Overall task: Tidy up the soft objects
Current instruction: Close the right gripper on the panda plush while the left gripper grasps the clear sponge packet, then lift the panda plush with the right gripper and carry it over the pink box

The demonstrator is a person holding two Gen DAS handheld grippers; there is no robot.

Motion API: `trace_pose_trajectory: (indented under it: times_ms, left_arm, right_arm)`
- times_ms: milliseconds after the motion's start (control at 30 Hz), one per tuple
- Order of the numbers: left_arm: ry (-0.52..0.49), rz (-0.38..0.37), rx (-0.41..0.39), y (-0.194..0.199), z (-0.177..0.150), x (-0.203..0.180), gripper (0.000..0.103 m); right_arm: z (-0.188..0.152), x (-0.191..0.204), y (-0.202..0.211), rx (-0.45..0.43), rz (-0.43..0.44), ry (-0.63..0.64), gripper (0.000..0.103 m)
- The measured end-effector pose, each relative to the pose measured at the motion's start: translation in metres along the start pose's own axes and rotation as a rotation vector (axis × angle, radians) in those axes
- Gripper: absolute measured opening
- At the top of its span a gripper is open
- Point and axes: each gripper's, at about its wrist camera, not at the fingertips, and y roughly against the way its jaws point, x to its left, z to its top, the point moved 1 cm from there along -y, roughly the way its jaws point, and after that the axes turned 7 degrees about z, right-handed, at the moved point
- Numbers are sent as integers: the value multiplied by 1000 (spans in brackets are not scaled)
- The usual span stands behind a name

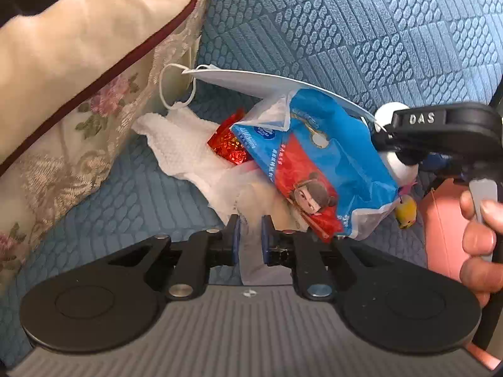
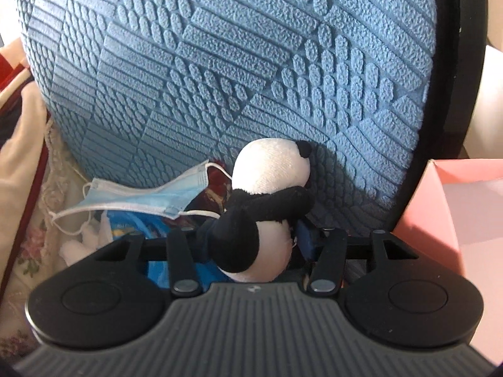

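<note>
Left tongs: your left tongs are nearly closed, the blue pads clamped on a thin flap of white plastic bag at the near edge of the pile.
Right tongs: your right tongs grasp the plush panda around its belly; one blue pad shows against its right flank, the other is hidden behind its black arm.
Right hand: your fingers wrap the grey handle at the right edge of the left wrist view.
Sofa: blue cover with a raised quilted pattern; the backrest rises behind the pile and the seat carries it.
Cushion: a cream cushion with dark red piping and a lace, rose-printed face leans in from the left, its lower corner just beside the white cloth.
Pink box: a pink box stands to the right of the panda, close to the right tongs.
Panda: upright, white head above the tongs and near the backrest, black nose turned right.
Tissue pack: a blue and red soft pack with a cartoon face lies tilted on top of the pile, touching the white bag.
White cloth: a knitted white cloth lies spread beneath the pile, towards the cushion.
Face mask: a pale blue face mask is draped across the top of the pack, one ear loop hanging at the cushion side, the other reaching to the panda.
Red wrapper: a shiny red foil wrapper is tucked between the cloth and the pack.
Yellow toy: a small yellow toy sits beside the pack's right corner; you cannot tell what it is.
</note>
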Motion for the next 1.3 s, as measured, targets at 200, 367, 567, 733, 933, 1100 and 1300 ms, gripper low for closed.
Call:
trace_pose_trajectory:
  times_ms: [200, 367, 567, 733, 933, 1100, 1300]
  left_arm:
    - [25, -28, 9, 8, 0, 4, 14]
    - [41, -49, 16, 19, -3, 9, 13]
    - [53, -78, 23, 34, -6, 19, 13]
    - [57, -96, 16, 46, -7, 25, 13]
    - [76, -117, 13, 57, -10, 34, 13]
    - [90, -132, 25, 63, -15, 40, 12]
    - [85, -142, 38, 67, -20, 45, 10]
  right_arm:
    - [-8, -2, 19, -5, 5, -19, 54]
    - [-19, 5, 34, 3, -17, 16, 54]
    - [-32, 13, 50, 2, -23, 34, 54]
    - [-43, 17, 67, 18, -14, 36, 54]
    - [-56, 20, 85, 30, 24, 5, 54]
    - [-77, 22, 99, 78, 60, -45, 55]
    - [-106, 34, 108, 142, 72, -39, 56]
